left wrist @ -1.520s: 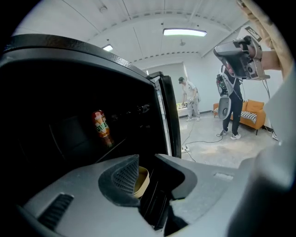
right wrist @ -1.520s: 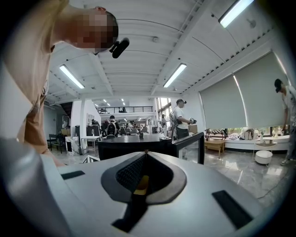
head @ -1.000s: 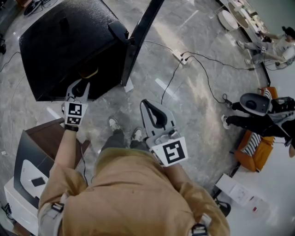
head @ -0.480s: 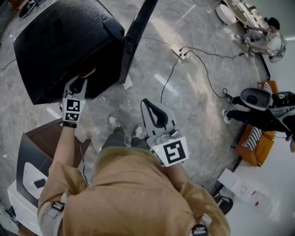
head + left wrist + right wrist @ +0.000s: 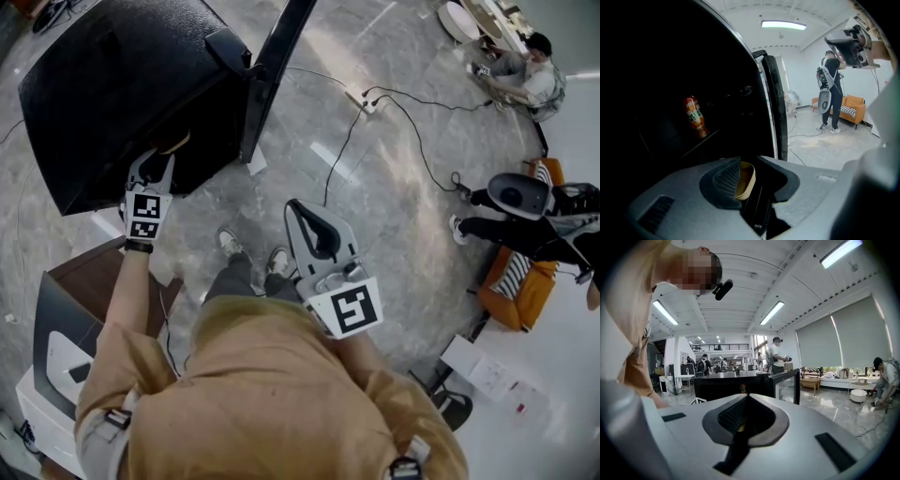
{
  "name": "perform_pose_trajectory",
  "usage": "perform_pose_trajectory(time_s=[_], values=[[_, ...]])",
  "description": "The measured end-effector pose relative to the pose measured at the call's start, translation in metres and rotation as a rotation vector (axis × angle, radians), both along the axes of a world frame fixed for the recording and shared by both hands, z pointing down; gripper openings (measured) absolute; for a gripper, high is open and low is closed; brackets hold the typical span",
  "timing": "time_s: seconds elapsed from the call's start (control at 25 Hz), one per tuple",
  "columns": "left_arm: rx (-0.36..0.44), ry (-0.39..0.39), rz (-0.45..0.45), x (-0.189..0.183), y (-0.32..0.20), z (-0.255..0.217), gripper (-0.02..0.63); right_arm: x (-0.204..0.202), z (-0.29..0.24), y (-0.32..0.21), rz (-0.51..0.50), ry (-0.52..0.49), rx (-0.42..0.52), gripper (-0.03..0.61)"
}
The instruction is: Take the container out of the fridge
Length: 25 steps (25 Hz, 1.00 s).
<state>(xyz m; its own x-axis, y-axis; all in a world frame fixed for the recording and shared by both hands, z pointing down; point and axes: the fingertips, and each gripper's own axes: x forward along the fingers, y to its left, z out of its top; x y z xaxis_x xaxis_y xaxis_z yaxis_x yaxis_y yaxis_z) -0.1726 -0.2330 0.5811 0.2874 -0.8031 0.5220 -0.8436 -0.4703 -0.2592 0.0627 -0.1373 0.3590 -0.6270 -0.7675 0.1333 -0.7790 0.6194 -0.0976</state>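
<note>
One tan container (image 5: pixel 746 180) sits between the left gripper's (image 5: pixel 749 162) parted jaws inside the fridge (image 5: pixel 656 70).

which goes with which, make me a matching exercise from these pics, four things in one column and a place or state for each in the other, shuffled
Things
1. container
2. bottle
3. fridge door
4. right gripper

Place or state
A. jaws together, nothing in them
B. between the open jaws of the left gripper
C. further back inside the fridge, on a shelf
D. swung open

Pairs: 1-B, 2-C, 3-D, 4-A
</note>
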Motion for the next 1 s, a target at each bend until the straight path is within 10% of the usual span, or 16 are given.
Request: perform_pose_trajectory(time_s=[1.0], values=[[-0.094, -0.055, 0.031, 0.012, -0.031, 0.043, 0.095, 0.022, 0.012, -0.002, 0.074, 0.012, -0.033, 0.0]])
